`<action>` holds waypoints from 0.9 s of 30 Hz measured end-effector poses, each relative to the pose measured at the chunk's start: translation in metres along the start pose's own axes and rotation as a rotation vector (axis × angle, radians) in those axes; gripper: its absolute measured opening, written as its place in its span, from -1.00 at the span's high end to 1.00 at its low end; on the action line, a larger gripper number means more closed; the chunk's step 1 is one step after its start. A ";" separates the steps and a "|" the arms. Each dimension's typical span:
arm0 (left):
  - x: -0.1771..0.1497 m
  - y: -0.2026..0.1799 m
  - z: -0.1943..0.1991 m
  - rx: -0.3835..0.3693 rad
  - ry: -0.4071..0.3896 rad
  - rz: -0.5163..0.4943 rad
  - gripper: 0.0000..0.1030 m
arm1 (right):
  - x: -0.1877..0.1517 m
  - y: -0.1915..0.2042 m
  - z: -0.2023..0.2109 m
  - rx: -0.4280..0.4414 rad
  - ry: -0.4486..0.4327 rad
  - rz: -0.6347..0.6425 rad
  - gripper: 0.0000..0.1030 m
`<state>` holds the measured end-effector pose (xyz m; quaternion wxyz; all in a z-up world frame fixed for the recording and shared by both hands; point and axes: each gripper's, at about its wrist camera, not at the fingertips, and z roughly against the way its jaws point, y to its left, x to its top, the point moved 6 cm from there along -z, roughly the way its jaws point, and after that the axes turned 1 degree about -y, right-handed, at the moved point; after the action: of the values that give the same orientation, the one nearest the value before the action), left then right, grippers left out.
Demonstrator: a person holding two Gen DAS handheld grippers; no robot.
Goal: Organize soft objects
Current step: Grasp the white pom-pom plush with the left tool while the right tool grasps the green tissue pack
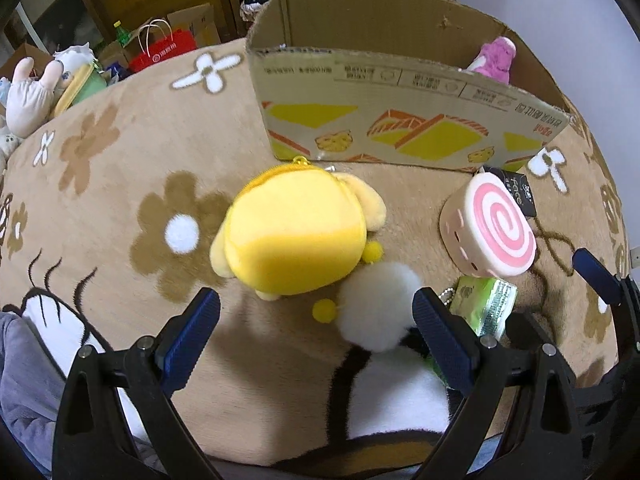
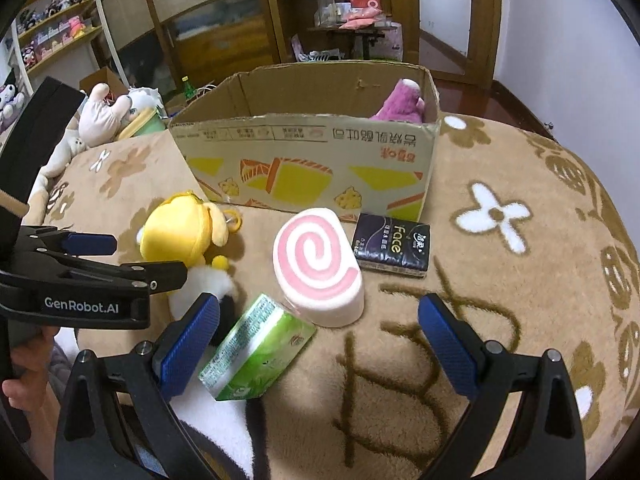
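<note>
A yellow plush pouch (image 1: 296, 232) lies on the flowered blanket with a white pom-pom (image 1: 376, 304) at its near side. My left gripper (image 1: 316, 312) hovers open just short of them, the pom-pom by its right finger. In the right wrist view a green tissue pack (image 2: 260, 348) lies between the fingers of my open right gripper (image 2: 320, 316), close to the left one. Beyond it sit a pink swirl squishy (image 2: 316, 268) and a black tissue pack (image 2: 392, 246). The cardboard box (image 2: 304, 168) behind holds a pink plush (image 2: 400, 102).
The tan blanket (image 2: 500, 280) stretches to the right. Several plush toys (image 1: 32, 92) lie past its left edge, with a red bag (image 1: 164, 50) on the floor. Wooden shelves (image 2: 224, 12) and a doorway stand behind. A hand (image 2: 24, 364) holds the left gripper.
</note>
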<state>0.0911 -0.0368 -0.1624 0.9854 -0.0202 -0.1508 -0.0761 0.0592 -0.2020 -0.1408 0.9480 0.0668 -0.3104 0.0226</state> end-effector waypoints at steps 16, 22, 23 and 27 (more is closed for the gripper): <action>-0.006 -0.007 -0.019 -0.036 0.063 0.007 -0.86 | -0.015 0.013 -0.020 0.071 0.100 0.003 -1.00; -0.008 -0.010 -0.028 -0.052 0.092 0.020 -0.86 | -0.017 0.019 -0.022 0.088 0.110 0.008 -0.81; -0.008 -0.010 -0.029 -0.056 0.098 0.025 -0.86 | -0.018 0.020 -0.024 0.095 0.122 0.005 -0.76; -0.010 -0.012 -0.037 -0.063 0.117 0.030 -0.86 | -0.024 0.022 -0.032 0.110 0.161 -0.004 -0.57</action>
<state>0.0903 -0.0497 -0.2002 0.9924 -0.0492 -0.0904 -0.0670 0.0562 -0.1758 -0.1779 0.9648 0.1171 -0.2315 0.0431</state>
